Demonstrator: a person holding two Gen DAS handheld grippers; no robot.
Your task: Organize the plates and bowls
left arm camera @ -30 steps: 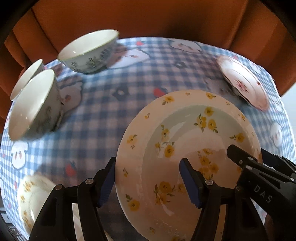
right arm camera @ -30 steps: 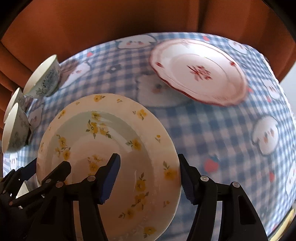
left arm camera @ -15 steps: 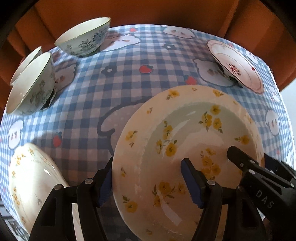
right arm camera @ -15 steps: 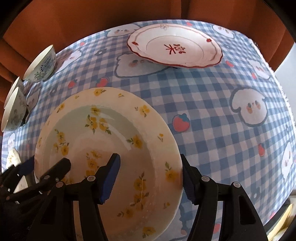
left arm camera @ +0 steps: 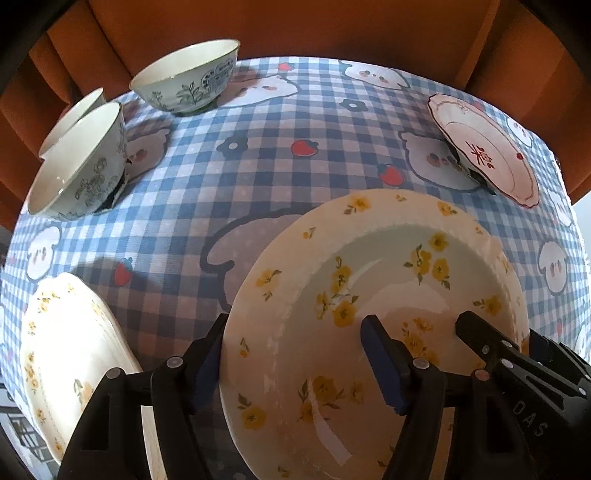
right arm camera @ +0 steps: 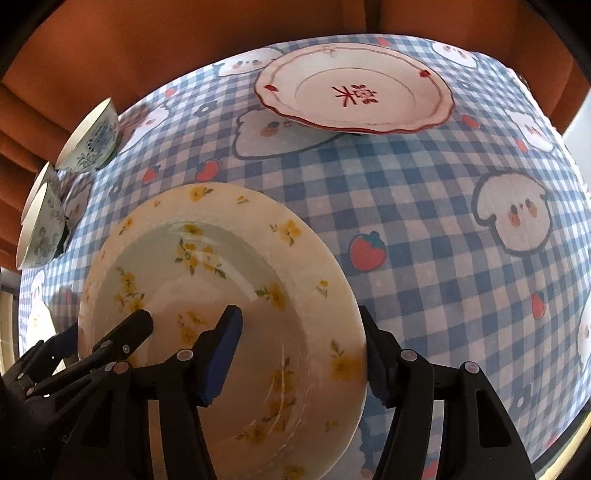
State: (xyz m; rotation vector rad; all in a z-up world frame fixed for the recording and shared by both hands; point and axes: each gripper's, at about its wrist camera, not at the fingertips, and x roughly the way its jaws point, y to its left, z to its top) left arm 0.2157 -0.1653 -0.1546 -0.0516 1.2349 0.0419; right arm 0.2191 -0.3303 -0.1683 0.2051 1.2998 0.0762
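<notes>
Bowls (left arm camera: 186, 83) empty, yellow-flowered plate (left arm camera: 369, 314) bare

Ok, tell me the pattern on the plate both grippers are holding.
Small yellow flowers with green leaves on cream, pale green centre: the plate, clearest in the left wrist view.

- The big plate (left arm camera: 384, 295) is cream with scattered yellow flowers and green leaves; its well has a pale green tint.
- A second plate (left arm camera: 70, 354) at the left shows the same cream ground and small yellow flowers.
- The far plate (right arm camera: 354, 92) is white with a wavy red rim and a red motif in the middle.
- The bowls (left arm camera: 184, 81) are white inside, with blue-green leaf and flower prints outside.
- The tablecloth (right arm camera: 424, 206) is blue-and-white check, printed with white cartoon animals, red strawberries and dark flowers.
- The gripper (left arm camera: 295, 362) fingers (left arm camera: 384, 369) are black with blue pads.
- The curtain (left arm camera: 295, 26) behind is rust orange.
</notes>
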